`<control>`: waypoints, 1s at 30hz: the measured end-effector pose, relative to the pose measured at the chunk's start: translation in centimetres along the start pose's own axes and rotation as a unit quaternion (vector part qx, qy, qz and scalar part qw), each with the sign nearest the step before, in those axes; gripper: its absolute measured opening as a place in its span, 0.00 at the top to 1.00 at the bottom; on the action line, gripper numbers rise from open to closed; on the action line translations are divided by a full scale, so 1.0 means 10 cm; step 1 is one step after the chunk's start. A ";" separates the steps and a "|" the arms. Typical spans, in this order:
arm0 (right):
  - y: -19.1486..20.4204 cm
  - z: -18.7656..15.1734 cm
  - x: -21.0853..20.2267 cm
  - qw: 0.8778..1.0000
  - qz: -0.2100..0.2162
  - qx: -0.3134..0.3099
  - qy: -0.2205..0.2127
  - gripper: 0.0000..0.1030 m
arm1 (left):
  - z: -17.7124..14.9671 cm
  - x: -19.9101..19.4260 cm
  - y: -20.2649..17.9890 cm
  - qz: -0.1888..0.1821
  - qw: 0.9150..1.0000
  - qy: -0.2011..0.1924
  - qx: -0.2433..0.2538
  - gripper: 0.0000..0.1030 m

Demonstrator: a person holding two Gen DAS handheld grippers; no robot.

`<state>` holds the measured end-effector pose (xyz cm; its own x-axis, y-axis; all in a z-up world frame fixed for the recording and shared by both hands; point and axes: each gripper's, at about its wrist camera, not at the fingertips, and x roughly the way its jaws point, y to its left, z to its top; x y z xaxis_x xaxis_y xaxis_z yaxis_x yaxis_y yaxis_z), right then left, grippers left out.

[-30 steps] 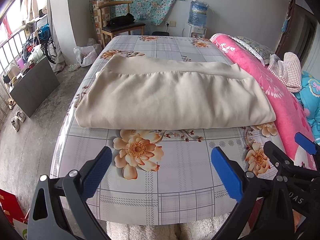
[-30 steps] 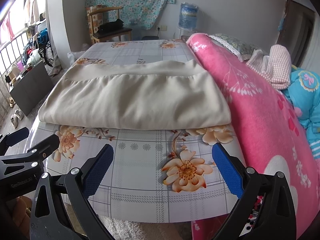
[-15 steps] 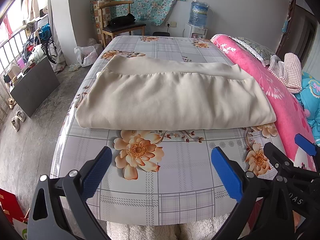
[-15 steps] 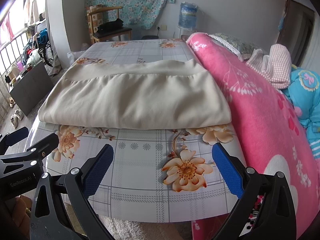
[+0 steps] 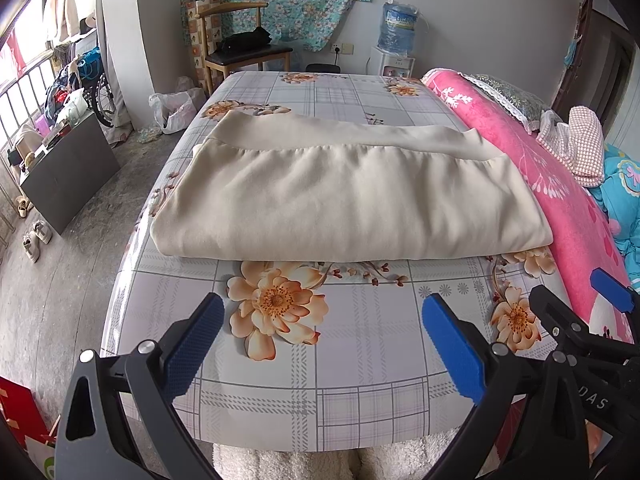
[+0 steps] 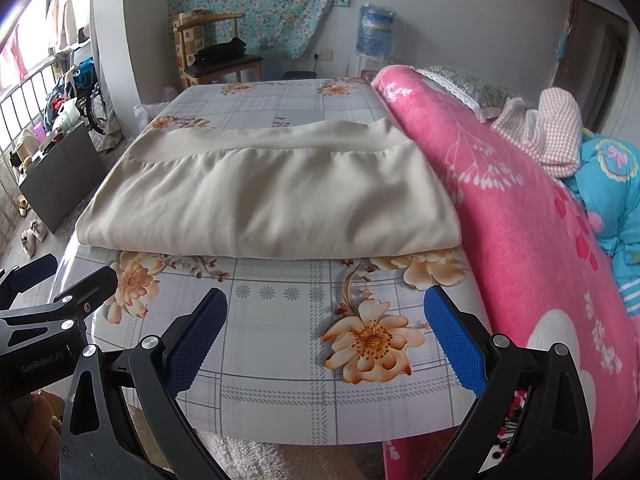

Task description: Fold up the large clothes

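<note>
From the left wrist camera, the left gripper hangs over the near end of the bed, its blue-padded fingers spread wide with nothing between them. Ahead of it the cream garment lies across the flowered sheet as a broad flat rectangle, its near edge a rounded fold and a plain band showing along the far edge. It sits well apart from the fingertips, with a printed flower between. At the right of this view the right gripper pokes in beside the pink blanket.

Over to the right wrist camera: the right gripper is also parted wide and empty, hovering above bare sheet near the bed's edge. The cream garment fills the middle of the bed, its right end lying just beside, perhaps touching, the pink blanket. The left gripper shows at the left margin, low and clear of the cloth.

As a judgement: at least one fold looks done, since the piece is layered and tidy, with no sleeve or leg trailing out. It is still wide, so a further fold across its length may remain; or the job could be finished with both tools drawn back. The pictures do not settle which.
</note>
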<state>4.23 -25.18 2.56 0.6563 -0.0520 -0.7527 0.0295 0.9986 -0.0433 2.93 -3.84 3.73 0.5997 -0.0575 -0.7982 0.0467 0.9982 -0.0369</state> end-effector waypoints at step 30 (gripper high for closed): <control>0.01 0.00 0.00 1.000 0.000 0.000 0.000 0.08 | 0.03 -0.01 0.00 0.001 1.000 -0.002 -0.001 0.05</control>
<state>4.21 -25.06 2.56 0.6568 -0.0523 -0.7522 0.0290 0.9986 -0.0441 3.10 -3.84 3.99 0.6028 -0.0555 -0.7960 0.0433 0.9984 -0.0368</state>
